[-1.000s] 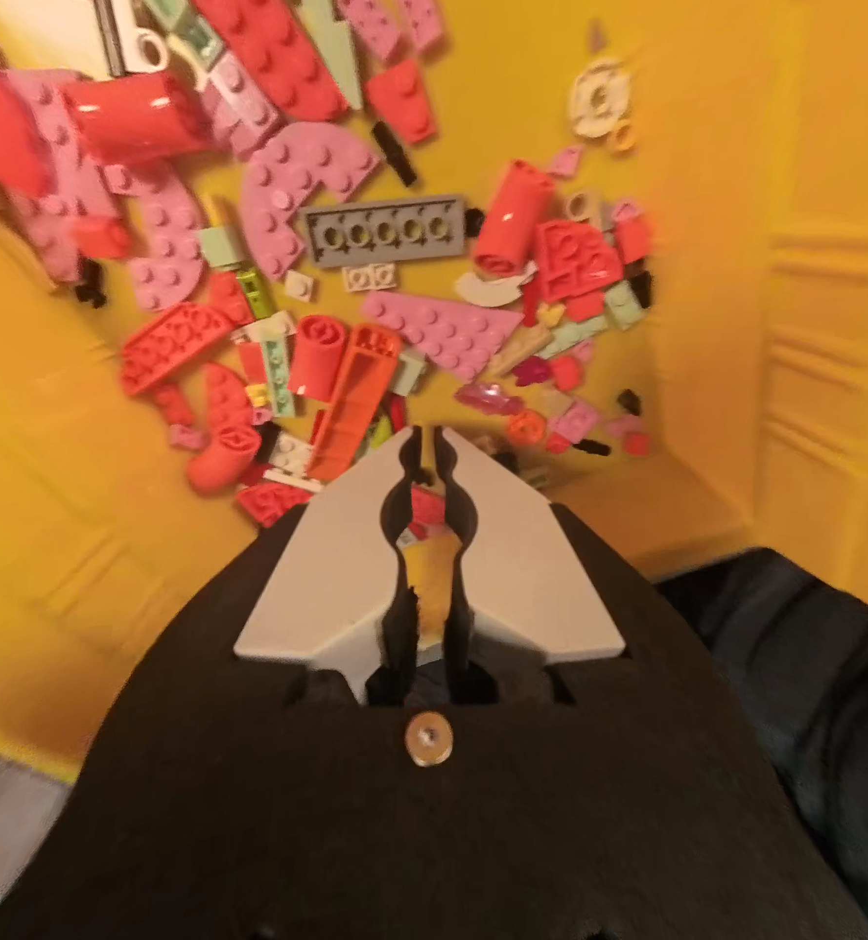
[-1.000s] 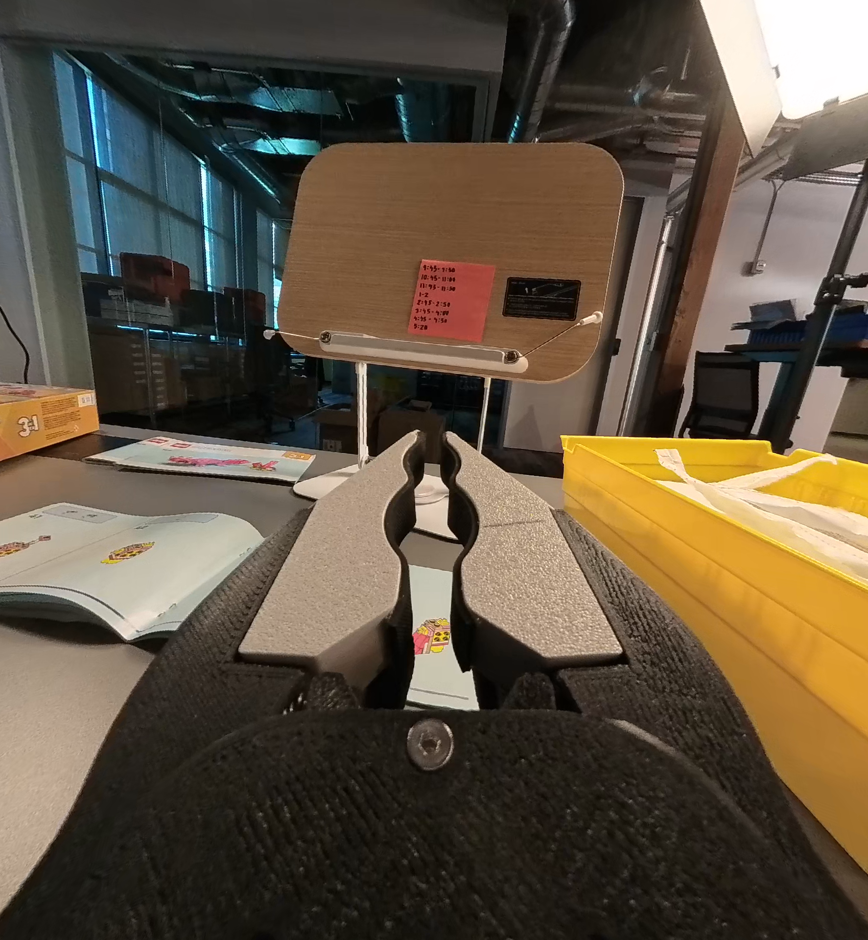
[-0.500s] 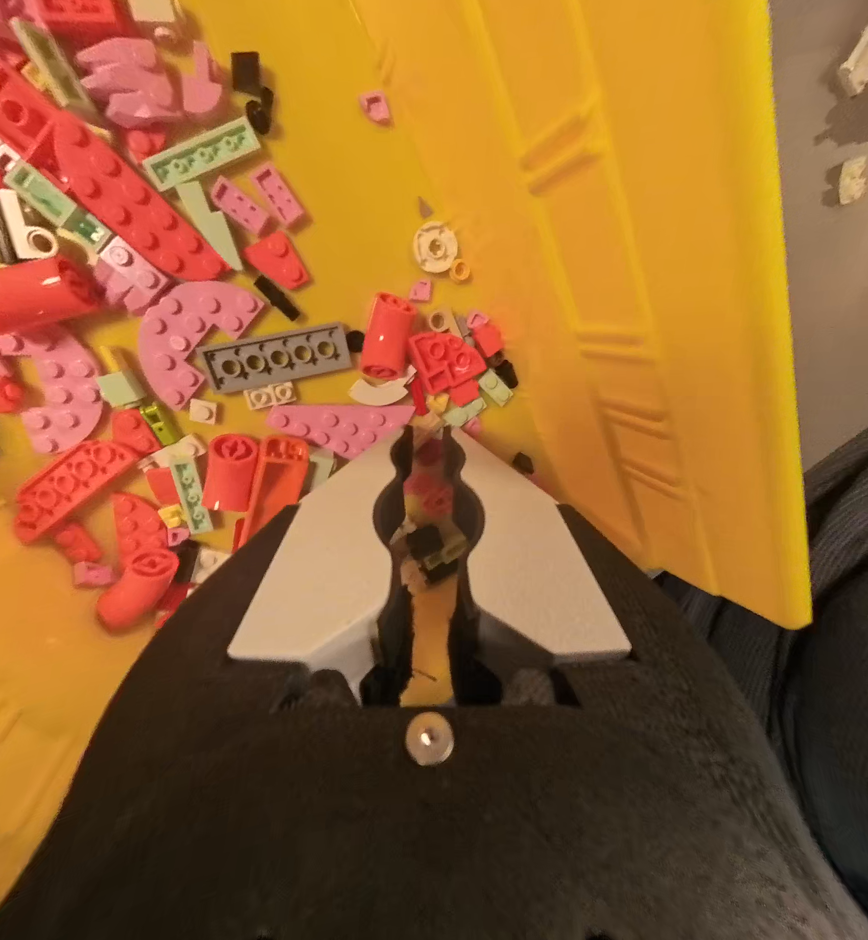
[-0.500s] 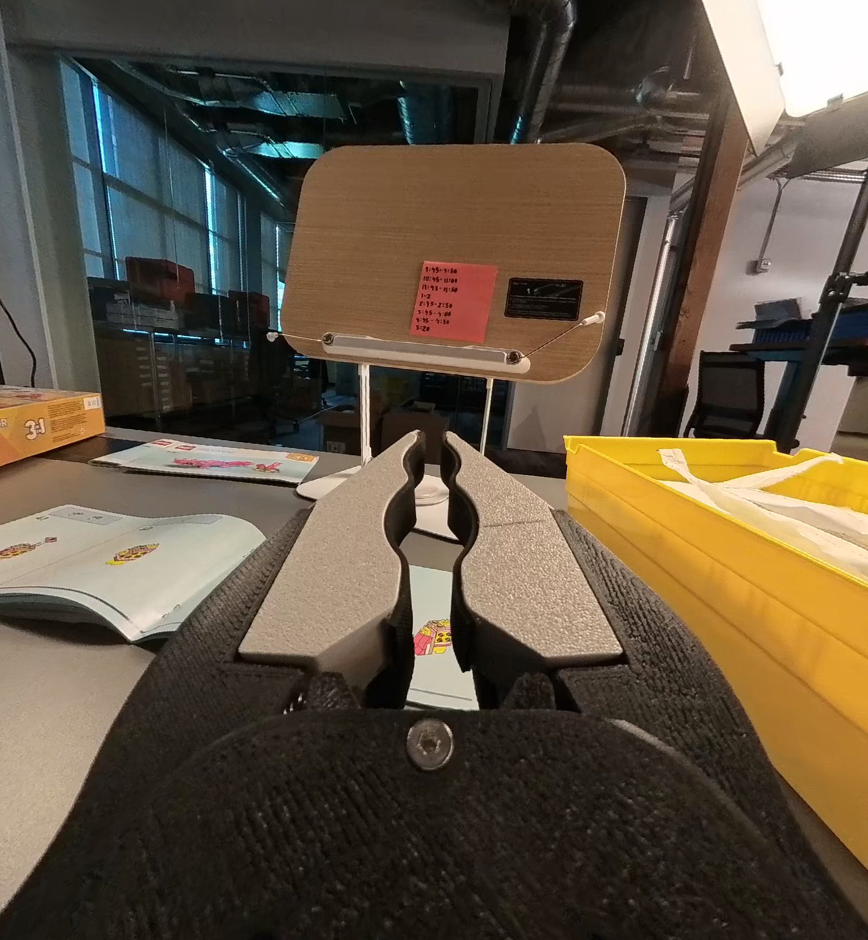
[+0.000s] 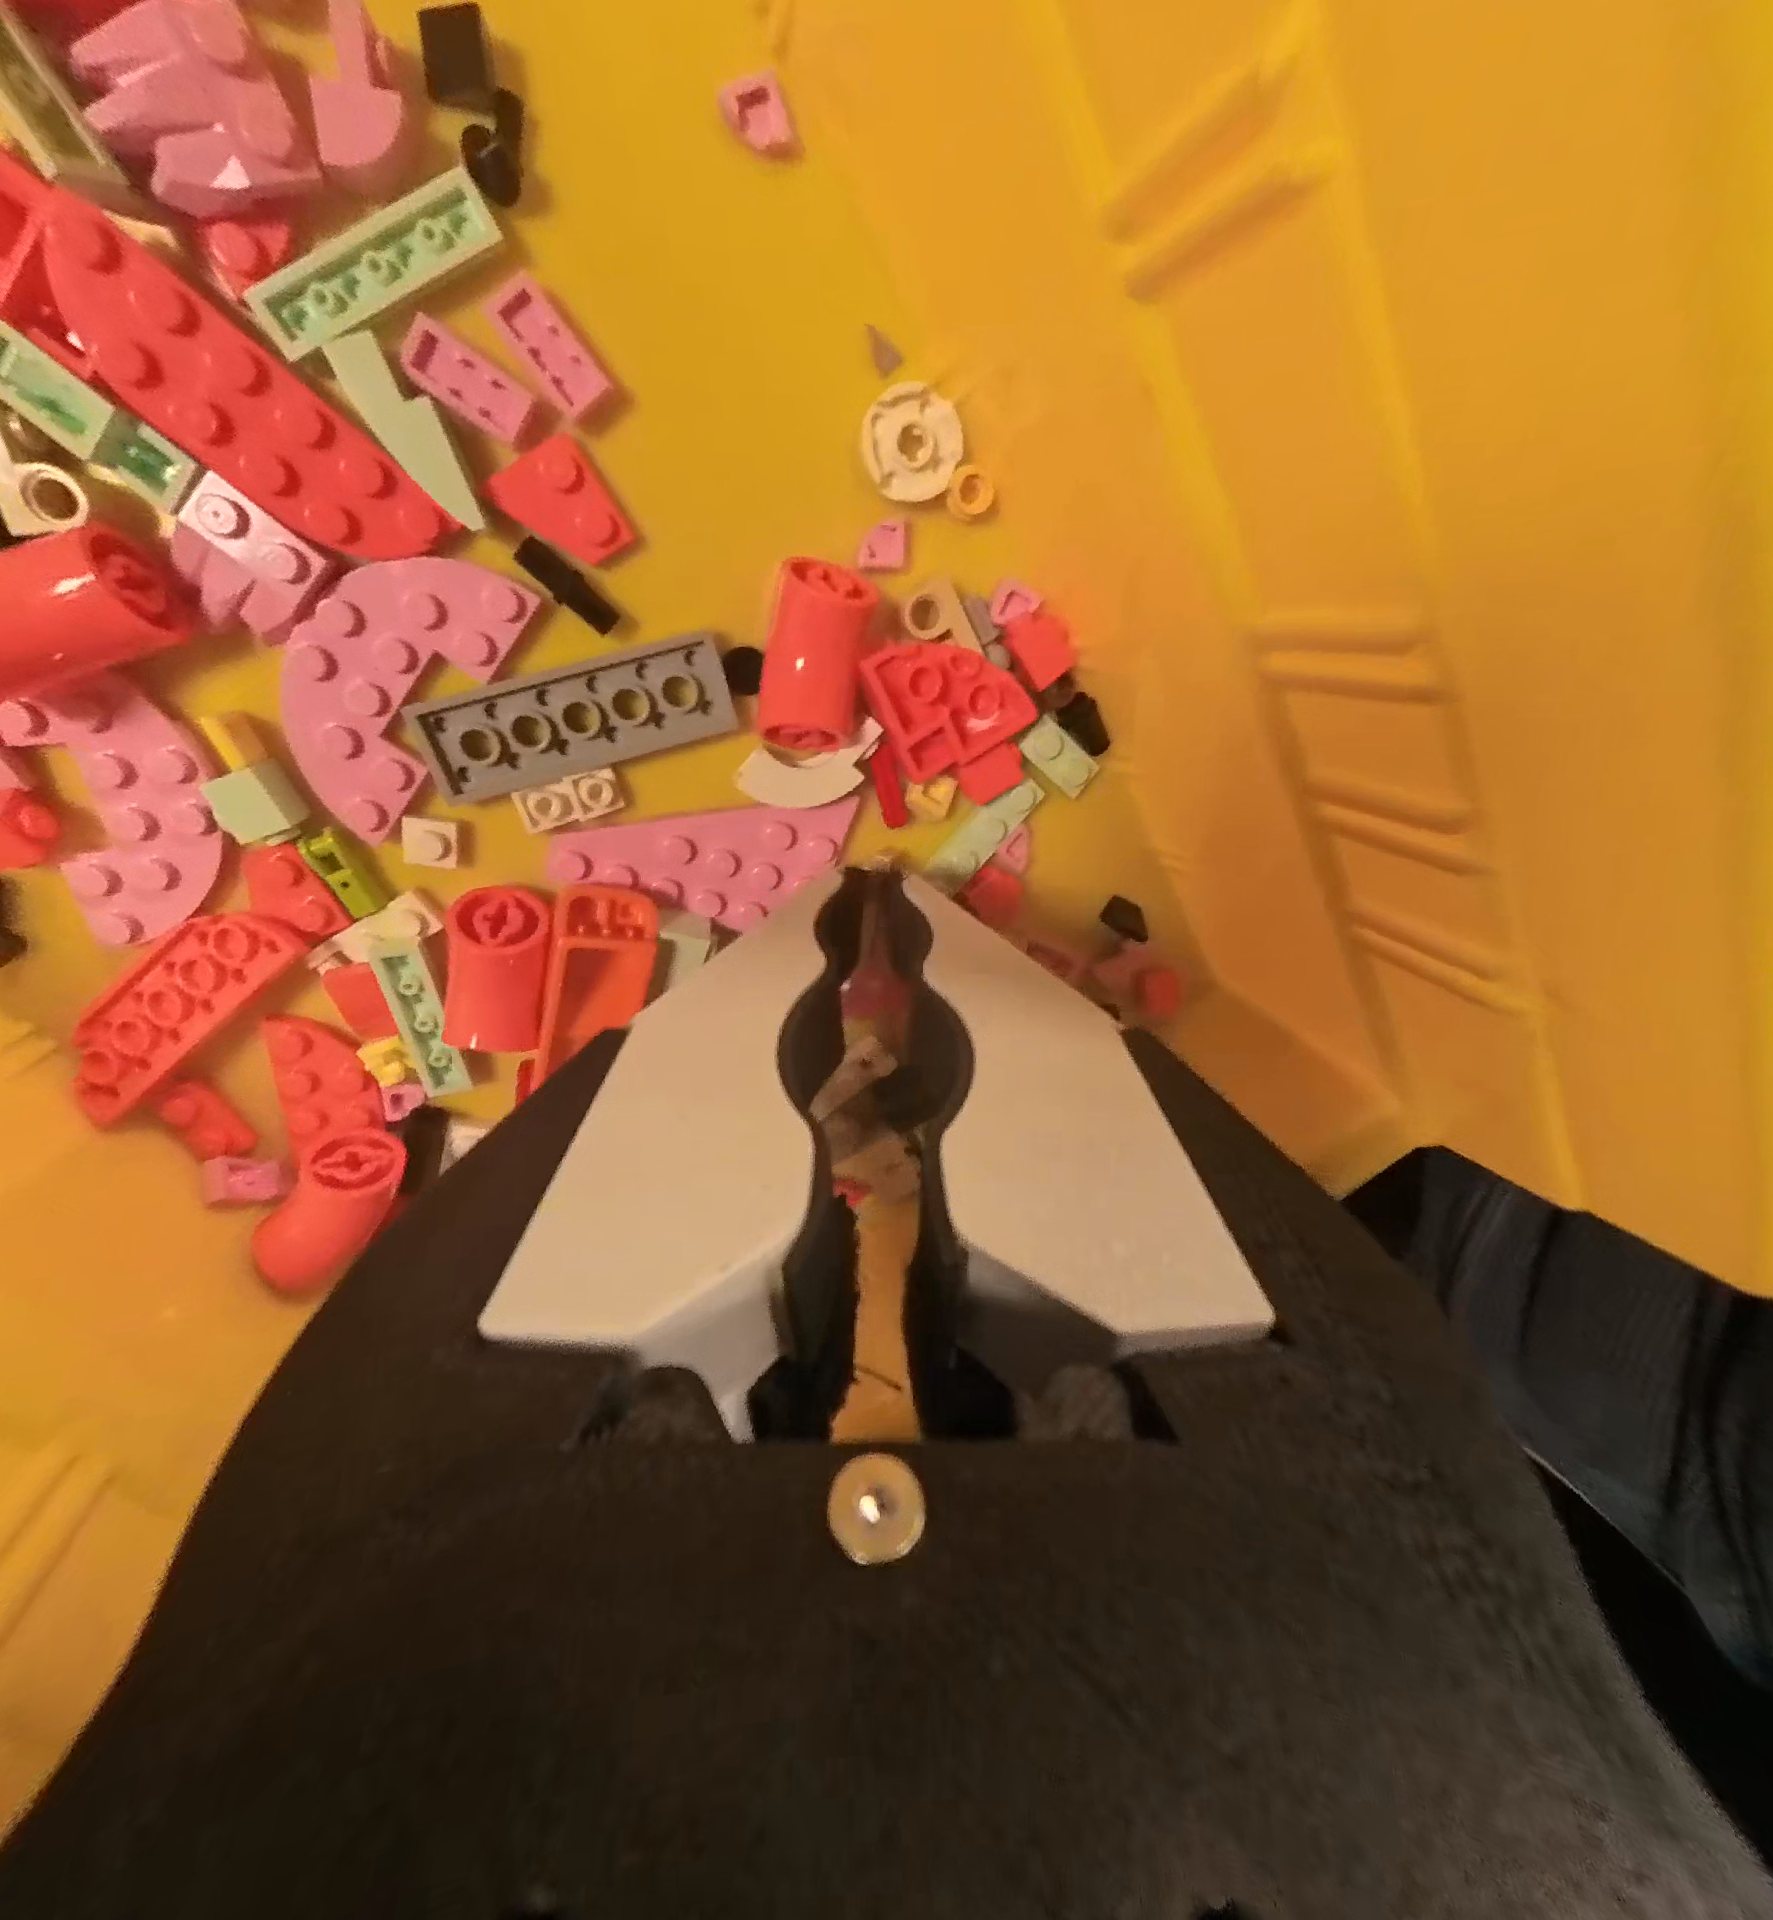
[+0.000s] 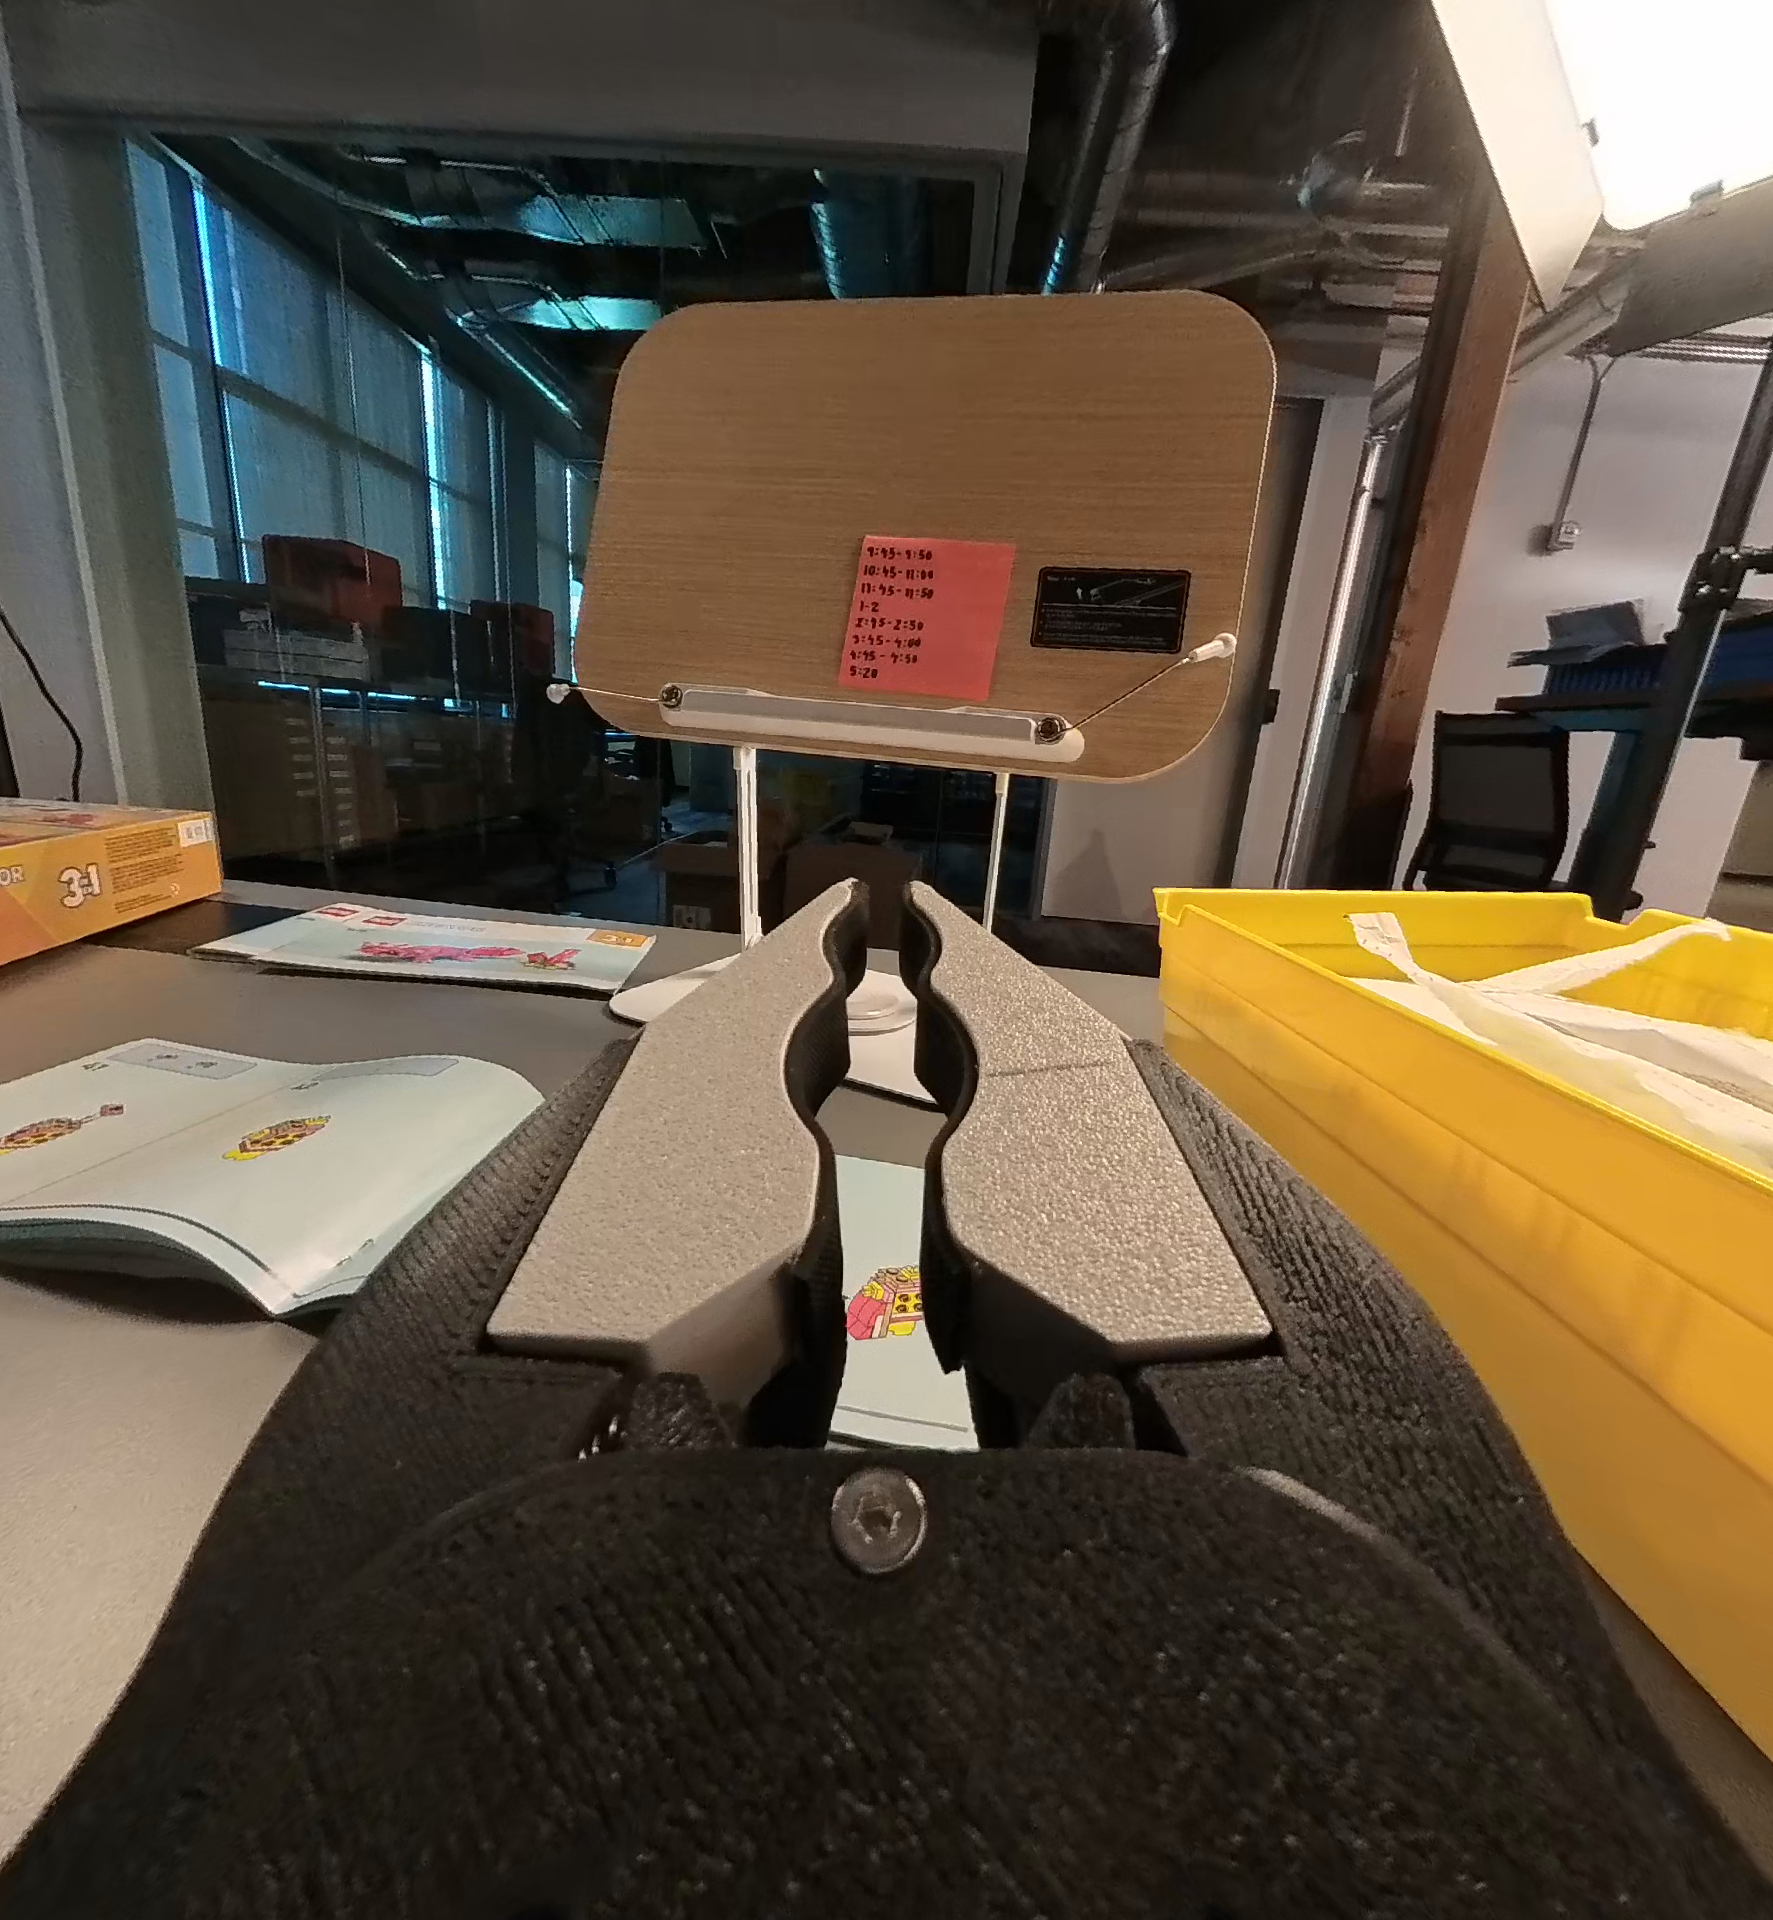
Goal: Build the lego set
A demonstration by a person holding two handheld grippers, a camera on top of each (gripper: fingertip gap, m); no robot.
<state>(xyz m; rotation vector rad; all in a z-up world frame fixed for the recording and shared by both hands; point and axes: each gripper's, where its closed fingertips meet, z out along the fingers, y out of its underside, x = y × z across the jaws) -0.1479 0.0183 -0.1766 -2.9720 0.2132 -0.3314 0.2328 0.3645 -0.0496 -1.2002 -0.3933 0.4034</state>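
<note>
1. The left gripper (image 5: 877,883) is down inside a yellow bin (image 5: 1277,520), over a scatter of toy bricks. Its fingers are drawn together at the tips.
2. Whether those tips pinch a small piece cannot be told; the spot is blurred and crowded.
3. Nearest the tips lies a pink wedge plate (image 5: 695,862), just ahead and to the left. Beyond it are a grey plate with holes (image 5: 575,717) and a red cylinder (image 5: 814,665) beside a heap of small red and mint bits.
4. A white round piece (image 5: 913,442) sits apart, closer to the bin wall.
5. The right gripper (image 6: 882,894) hangs low over the bench (image 6: 82,1507), its fingers narrowed to a slit with nothing between them.
6. A pale leaflet (image 6: 882,1247) lies under it, and an open booklet (image 6: 207,1153) lies to the left.
7. Ahead stands a wooden book stand (image 6: 923,520). A second yellow bin (image 6: 1433,1143) with white bags (image 6: 1588,1018) sits to the right, and an orange box (image 6: 51,883) far left.
</note>
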